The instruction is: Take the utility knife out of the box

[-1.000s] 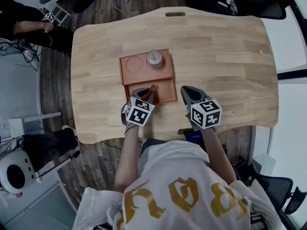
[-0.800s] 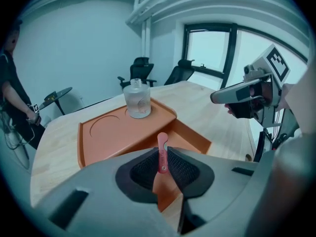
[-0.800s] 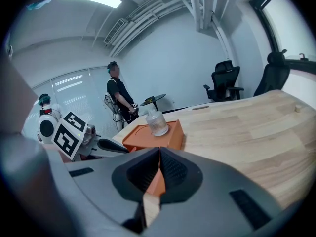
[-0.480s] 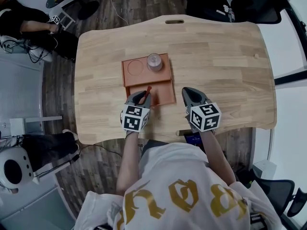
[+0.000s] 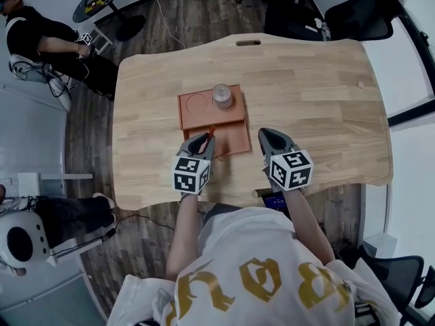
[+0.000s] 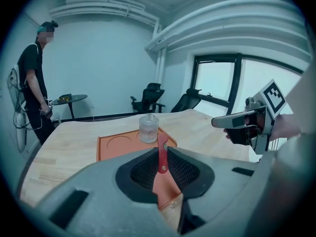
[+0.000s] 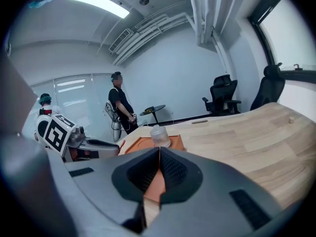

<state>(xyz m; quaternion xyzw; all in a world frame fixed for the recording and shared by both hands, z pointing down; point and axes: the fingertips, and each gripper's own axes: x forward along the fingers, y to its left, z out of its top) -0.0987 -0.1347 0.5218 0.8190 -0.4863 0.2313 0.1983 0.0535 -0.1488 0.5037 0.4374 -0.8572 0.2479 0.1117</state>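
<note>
Red utility knife (image 6: 162,152), pinched in the left hand-held gripper (image 5: 203,140), juts past its tips.

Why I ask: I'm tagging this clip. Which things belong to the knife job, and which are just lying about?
Job: utility knife, gripped in the left tongs; orange box.
Lying about: glass jar standing in the box; right tongs, shut and empty; office chairs.
</note>
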